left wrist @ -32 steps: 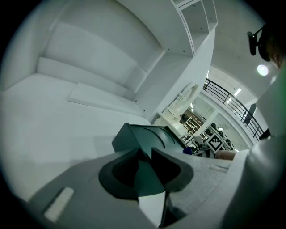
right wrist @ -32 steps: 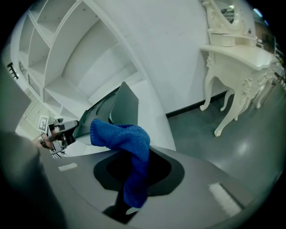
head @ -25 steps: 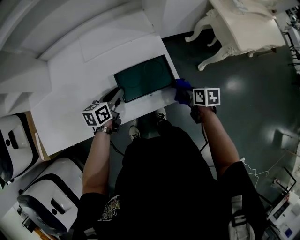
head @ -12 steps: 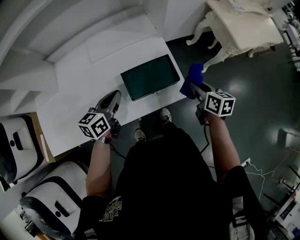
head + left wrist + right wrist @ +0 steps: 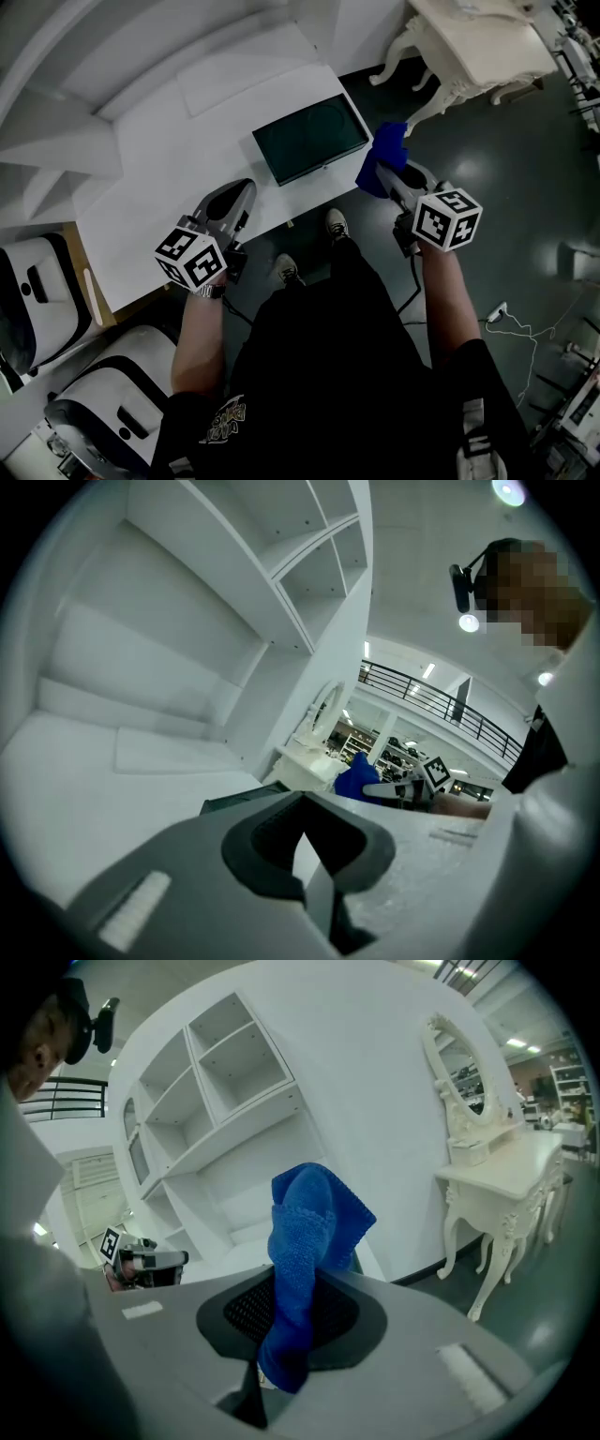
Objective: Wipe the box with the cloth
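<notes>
The box (image 5: 310,138) is flat and dark green and lies near the front right corner of the white table (image 5: 159,178). My right gripper (image 5: 389,176) hangs off the table's right edge, beside the box, shut on a blue cloth (image 5: 382,157) that stands up from its jaws (image 5: 305,1269). My left gripper (image 5: 230,202) is over the table's front edge, left of the box, shut with nothing in it. In the left gripper view the box's edge (image 5: 230,802) shows just past the jaws, with the cloth (image 5: 354,775) beyond.
White shelving (image 5: 131,56) runs behind the table. An ornate cream dressing table (image 5: 478,56) stands on the dark floor at the right. White machines (image 5: 28,291) sit at the lower left. The person's feet (image 5: 336,225) are by the table's front edge.
The right gripper has lifted the cloth up and away from the box's right edge, out over the floor. The left gripper has drawn back slightly to the table's front edge.
</notes>
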Tool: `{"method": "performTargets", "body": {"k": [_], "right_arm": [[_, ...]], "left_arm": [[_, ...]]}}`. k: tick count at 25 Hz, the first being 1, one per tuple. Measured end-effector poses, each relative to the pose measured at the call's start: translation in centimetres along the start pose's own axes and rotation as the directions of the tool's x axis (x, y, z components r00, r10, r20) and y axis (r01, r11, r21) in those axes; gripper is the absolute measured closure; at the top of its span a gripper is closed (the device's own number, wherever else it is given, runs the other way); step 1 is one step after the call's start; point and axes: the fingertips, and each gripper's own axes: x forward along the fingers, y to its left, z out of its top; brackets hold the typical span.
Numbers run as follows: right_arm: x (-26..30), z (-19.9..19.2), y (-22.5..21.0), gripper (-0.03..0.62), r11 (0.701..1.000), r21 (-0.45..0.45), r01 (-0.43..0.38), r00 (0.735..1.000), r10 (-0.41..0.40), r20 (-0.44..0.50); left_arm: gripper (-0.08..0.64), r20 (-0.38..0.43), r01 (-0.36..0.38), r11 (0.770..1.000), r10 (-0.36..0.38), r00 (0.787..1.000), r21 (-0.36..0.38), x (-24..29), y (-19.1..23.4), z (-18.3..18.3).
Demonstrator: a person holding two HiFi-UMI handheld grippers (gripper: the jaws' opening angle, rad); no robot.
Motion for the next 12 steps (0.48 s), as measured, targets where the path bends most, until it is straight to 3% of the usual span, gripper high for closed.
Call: {"method": "performTargets", "body": {"k": [5, 12], "right_arm": [[-0.5, -3.8, 3.3, 0.497, 1.000, 0.010, 0.010, 1.000, -0.010, -0.018], [-1.5, -8.9, 7.2, 0.497, 0.999, 0.036, 0.034, 0.999, -0.033, -0.029]], "left_arm": [[0.558, -0.090, 0.068, 0.996, -0.063, 0.994, 0.054, -0.9, -1.7, -3.0], [0.558, -0.168, 0.163, 0.985, -0.153, 0.974, 0.049, -3.0, -3.8, -7.0]]}}
